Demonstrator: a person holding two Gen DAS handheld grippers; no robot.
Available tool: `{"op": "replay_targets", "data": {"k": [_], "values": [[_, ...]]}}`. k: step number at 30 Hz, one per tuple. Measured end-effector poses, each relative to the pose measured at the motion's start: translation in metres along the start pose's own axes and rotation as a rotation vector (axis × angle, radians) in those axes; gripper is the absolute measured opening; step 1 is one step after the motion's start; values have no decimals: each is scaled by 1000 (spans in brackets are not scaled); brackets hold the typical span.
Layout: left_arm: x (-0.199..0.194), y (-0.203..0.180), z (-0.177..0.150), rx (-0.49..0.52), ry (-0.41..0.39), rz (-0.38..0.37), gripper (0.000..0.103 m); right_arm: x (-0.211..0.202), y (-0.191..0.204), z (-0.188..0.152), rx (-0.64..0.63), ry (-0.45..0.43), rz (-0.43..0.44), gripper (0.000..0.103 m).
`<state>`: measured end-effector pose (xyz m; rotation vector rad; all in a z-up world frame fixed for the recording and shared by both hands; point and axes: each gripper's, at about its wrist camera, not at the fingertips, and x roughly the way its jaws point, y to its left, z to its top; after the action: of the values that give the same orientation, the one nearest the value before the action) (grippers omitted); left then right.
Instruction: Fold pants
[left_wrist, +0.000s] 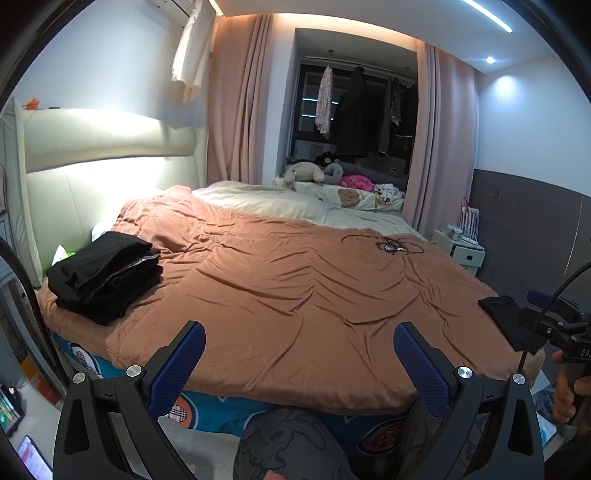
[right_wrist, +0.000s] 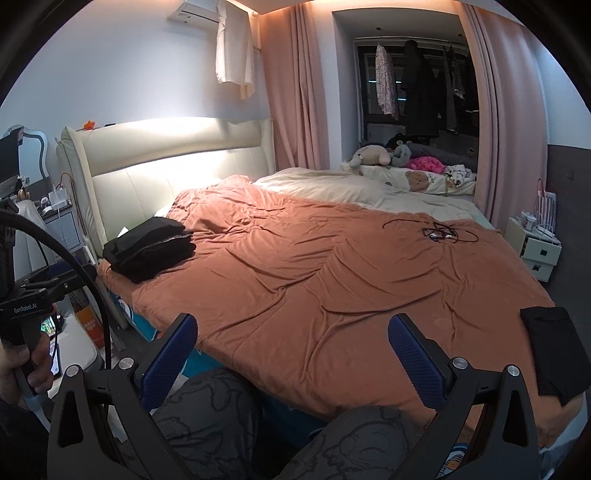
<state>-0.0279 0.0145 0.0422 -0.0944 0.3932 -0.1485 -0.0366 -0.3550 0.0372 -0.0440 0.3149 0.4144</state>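
A stack of folded black pants (left_wrist: 105, 275) lies on the orange quilt (left_wrist: 295, 288) at the bed's left, near the headboard; it also shows in the right wrist view (right_wrist: 151, 249). A smaller folded black garment (left_wrist: 511, 321) lies at the quilt's right front corner, also in the right wrist view (right_wrist: 554, 358). My left gripper (left_wrist: 299, 350) is open and empty, held over the bed's front edge. My right gripper (right_wrist: 291, 343) is open and empty too, over the front edge.
A black cable tangle (left_wrist: 388, 243) lies on the quilt at the far right. A cream blanket (left_wrist: 266, 201) covers the far side. A white nightstand (right_wrist: 535, 243) stands right of the bed. The person's patterned grey trousers (right_wrist: 207, 417) are below the grippers.
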Motion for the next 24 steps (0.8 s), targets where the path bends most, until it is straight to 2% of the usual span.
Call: {"op": "replay_targets", "data": {"k": [10, 24], "values": [[-3, -2, -2, 2, -11, 35, 103, 0, -1, -3, 17, -2, -25, 103], [-5, -3, -4, 0, -7, 22, 103, -1, -8, -3, 28, 9, -46, 103]]}}
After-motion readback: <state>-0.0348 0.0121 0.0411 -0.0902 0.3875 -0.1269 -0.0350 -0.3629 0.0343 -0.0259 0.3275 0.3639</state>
